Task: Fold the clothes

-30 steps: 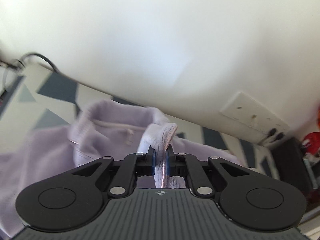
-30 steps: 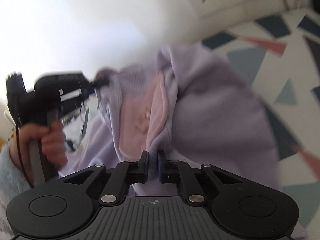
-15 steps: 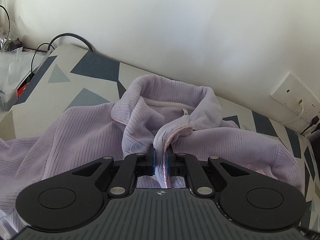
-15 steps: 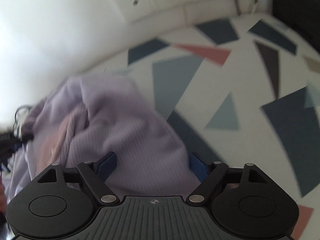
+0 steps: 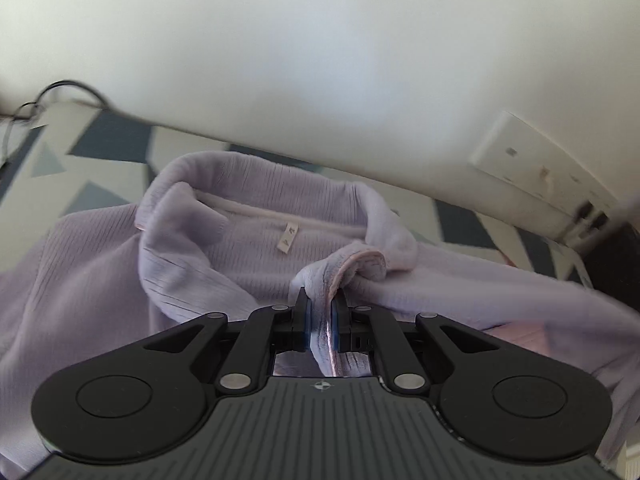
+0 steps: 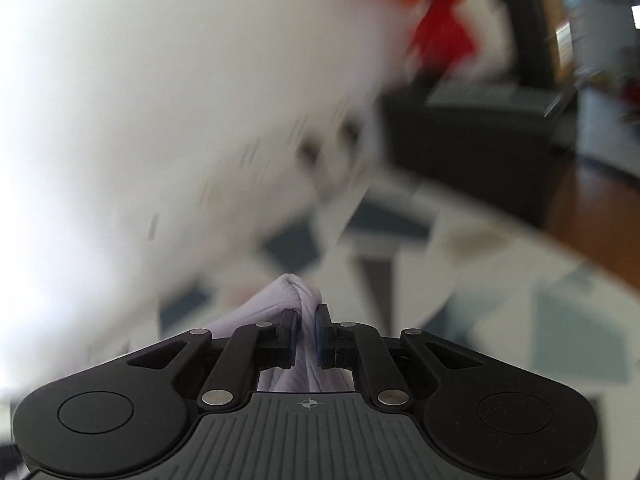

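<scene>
A lilac ribbed sweater point(image 5: 256, 248) lies on the patterned table, collar toward the wall, a white neck label point(image 5: 288, 239) showing. My left gripper point(image 5: 320, 312) is shut on a fold of the sweater's front edge near the collar. My right gripper point(image 6: 306, 330) is shut on a bunched piece of the same sweater point(image 6: 294, 294); only that small bunch shows in the blurred right wrist view.
The table point(image 5: 108, 140) has a white top with blue and grey triangles and meets a white wall point(image 5: 320, 60). A wall socket plate point(image 5: 532, 160) is at the right. A black cable point(image 5: 68, 88) lies at the far left. Dark furniture point(image 6: 472, 136) stands beyond the table's right edge.
My right gripper was open half a second ago and has now shut on the sweater while swinging right. My left gripper keeps its hold and has tilted up toward the wall.
</scene>
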Available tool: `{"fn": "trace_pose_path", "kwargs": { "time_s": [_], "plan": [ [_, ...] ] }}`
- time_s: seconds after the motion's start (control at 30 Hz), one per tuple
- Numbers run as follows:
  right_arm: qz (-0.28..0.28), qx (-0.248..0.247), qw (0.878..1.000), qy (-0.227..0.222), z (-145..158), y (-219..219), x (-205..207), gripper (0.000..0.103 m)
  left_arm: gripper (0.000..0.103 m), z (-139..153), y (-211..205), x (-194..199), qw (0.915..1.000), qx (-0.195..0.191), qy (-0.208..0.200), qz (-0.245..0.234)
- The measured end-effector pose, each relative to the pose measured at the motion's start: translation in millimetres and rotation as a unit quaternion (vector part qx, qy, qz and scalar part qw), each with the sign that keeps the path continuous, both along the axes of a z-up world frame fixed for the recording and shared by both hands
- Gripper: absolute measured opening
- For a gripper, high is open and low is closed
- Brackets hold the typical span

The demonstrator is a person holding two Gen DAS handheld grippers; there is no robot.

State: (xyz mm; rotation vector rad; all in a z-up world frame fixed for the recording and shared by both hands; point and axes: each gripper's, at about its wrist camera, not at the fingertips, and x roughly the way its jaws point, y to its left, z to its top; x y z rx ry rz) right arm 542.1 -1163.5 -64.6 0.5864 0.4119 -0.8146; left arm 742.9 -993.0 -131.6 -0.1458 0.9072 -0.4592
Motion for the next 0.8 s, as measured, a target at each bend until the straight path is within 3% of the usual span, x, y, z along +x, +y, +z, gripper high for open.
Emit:
{"fn": "trace_pose_path", "kwargs": {
  "time_s": [0.1,0.23,0.33,0.37,0.5,0.6,0.73,0.8],
  "plan": [
    [-0.028,-0.018,0.999,0.020,6,-10,-10,0.008,0.010,-7,-26,-5,0.9995,-0.004,0.009,-0.031],
    [-0.069,-0.003,0.995,0.073,-12,-18,-26,0.008,0.010,-22,-52,-10,0.9963,0.008,0.037,-0.078],
    [-0.060,0.043,0.985,0.158,-36,-19,-15,0.018,0.012,-30,-60,-17,0.9931,0.029,0.048,-0.103],
    [-0.055,0.044,0.984,0.163,-37,-16,-15,0.025,0.013,-33,-62,-18,0.9918,0.037,0.051,-0.111],
    [-0.020,0.008,0.992,0.121,-21,7,-8,0.043,0.015,-36,-59,-17,0.9917,0.038,0.054,-0.111],
    [0.055,-0.023,0.994,0.088,-11,25,14,0.052,0.013,-31,-55,-20,0.9925,0.031,0.042,-0.110],
    [0.149,-0.021,0.986,0.076,-16,36,71,0.052,0.011,-19,-42,-28,0.9929,0.009,0.031,-0.114],
    [0.175,-0.009,0.981,0.089,-32,6,88,0.050,0.011,-14,-36,-32,0.9929,-0.002,0.025,-0.116]
  ]
}}
